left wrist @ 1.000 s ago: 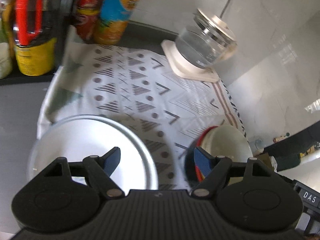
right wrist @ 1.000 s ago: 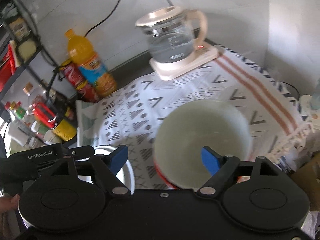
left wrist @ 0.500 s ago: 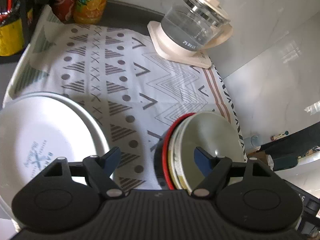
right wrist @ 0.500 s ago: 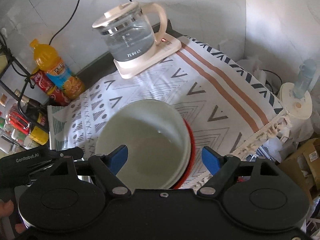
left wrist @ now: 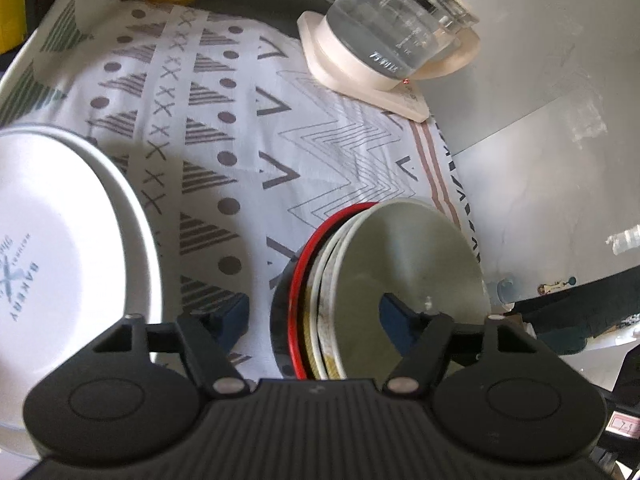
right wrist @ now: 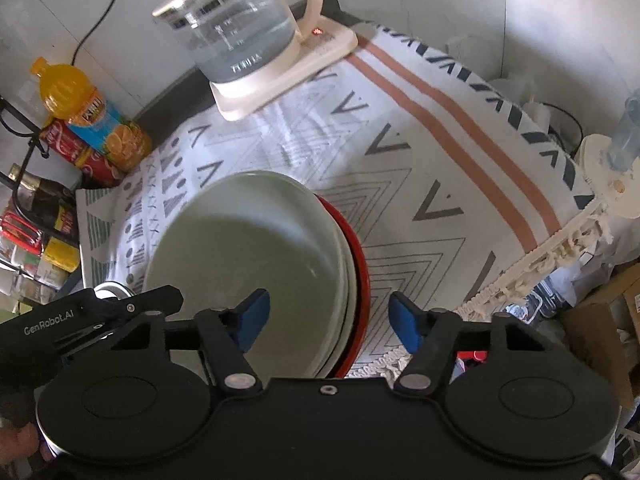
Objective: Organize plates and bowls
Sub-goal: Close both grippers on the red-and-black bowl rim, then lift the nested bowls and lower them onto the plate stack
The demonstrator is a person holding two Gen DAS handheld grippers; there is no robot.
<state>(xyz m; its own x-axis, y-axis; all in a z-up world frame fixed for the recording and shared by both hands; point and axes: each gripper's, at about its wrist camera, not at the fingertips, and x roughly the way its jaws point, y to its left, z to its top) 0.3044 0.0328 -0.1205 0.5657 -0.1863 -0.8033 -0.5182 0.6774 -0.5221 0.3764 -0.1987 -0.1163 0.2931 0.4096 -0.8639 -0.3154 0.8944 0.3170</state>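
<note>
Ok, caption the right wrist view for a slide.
Right gripper closing astride the rim of stacked bowls on a patterned cloth.

A home kitchen: a glass electric kettle (right wrist: 244,36) on its base stands by a tiled wall, an orange juice bottle (right wrist: 88,116) and a rack of condiment bottles (right wrist: 32,220) beside it, with stacked bowls (right wrist: 260,264) on a patterned cloth (right wrist: 440,168) over the desk.

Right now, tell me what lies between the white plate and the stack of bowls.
Only bare patterned tablecloth separates the white plate from the stack of bowls; the left wrist view shows it. One blue pad of the left tongs hangs over that strip.
</note>
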